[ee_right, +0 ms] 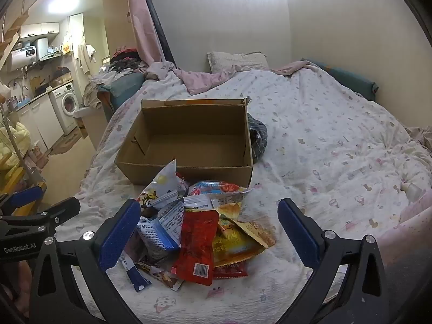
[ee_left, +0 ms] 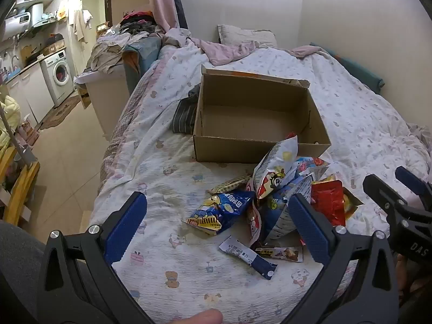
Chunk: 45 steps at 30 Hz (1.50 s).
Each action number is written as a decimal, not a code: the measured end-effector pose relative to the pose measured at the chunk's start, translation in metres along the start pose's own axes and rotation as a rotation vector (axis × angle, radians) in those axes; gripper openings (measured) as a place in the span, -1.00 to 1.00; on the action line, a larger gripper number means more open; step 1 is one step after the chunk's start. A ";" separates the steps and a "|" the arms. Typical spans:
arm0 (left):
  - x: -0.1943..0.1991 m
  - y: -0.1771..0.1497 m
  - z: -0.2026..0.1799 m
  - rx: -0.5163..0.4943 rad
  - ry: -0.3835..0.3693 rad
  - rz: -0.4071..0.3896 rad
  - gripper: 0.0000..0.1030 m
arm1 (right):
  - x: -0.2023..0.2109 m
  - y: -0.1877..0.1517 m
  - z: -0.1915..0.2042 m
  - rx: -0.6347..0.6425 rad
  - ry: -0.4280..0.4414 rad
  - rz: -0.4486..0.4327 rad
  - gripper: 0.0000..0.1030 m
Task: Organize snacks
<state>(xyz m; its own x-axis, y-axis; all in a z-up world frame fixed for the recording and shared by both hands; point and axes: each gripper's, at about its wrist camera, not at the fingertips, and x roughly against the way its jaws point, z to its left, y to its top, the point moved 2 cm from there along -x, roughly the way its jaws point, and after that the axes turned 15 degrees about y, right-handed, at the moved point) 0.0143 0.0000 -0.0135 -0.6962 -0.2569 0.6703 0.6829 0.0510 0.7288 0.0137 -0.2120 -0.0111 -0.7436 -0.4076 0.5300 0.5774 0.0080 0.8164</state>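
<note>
Left wrist view first: the left gripper point(ee_left: 218, 221) hangs over the bed with its blue-padded jaws spread wide and nothing pinched between them, and under that gap lies the snack pile point(ee_left: 280, 205) on the patterned quilt point(ee_left: 162, 162). A blue packet point(ee_left: 221, 210) with a yellow cartoon figure lies flat at the left of the heap, its long axis running left to right; its white lettering is too small to make out. A slim stick packet point(ee_left: 247, 256), white at one end and navy at the other, lies slantwise nearest the camera, navy end toward the lower right. A white bag with a cartoon face point(ee_left: 275, 170) stands up on end, its top corner leaning against the near wall of the open cardboard box point(ee_left: 259, 148), which sits empty just behind the pile. At the right edge the right gripper point(ee_left: 399, 186) comes into frame, and its body reads "DAS", possibly more letters cut off. Over to the right wrist view: the right gripper point(ee_right: 208, 226) is also spread wide, gripping nothing, the heap below it. A red pouch point(ee_right: 198, 245) lies lengthwise toward the camera, barcode at its near end, overlapping a yellow-orange pouch point(ee_right: 237, 240) at its right. The box point(ee_right: 186, 172) sits beyond, long side across the frame. The left gripper point(ee_right: 35, 205) shows at far left, marked "GenRobot.AI".
</note>
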 end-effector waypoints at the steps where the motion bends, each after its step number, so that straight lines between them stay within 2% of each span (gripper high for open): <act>1: 0.000 0.000 0.000 -0.001 0.001 0.002 1.00 | 0.000 0.000 0.000 -0.001 0.000 0.001 1.00; 45: 0.000 -0.001 0.005 0.012 0.014 0.013 1.00 | -0.001 -0.001 0.001 0.005 -0.006 0.020 1.00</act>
<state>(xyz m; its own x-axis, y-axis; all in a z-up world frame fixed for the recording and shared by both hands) 0.0129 0.0051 -0.0133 -0.6840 -0.2697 0.6778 0.6890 0.0661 0.7217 0.0137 -0.2108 -0.0127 -0.7342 -0.4018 0.5473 0.5903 0.0205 0.8069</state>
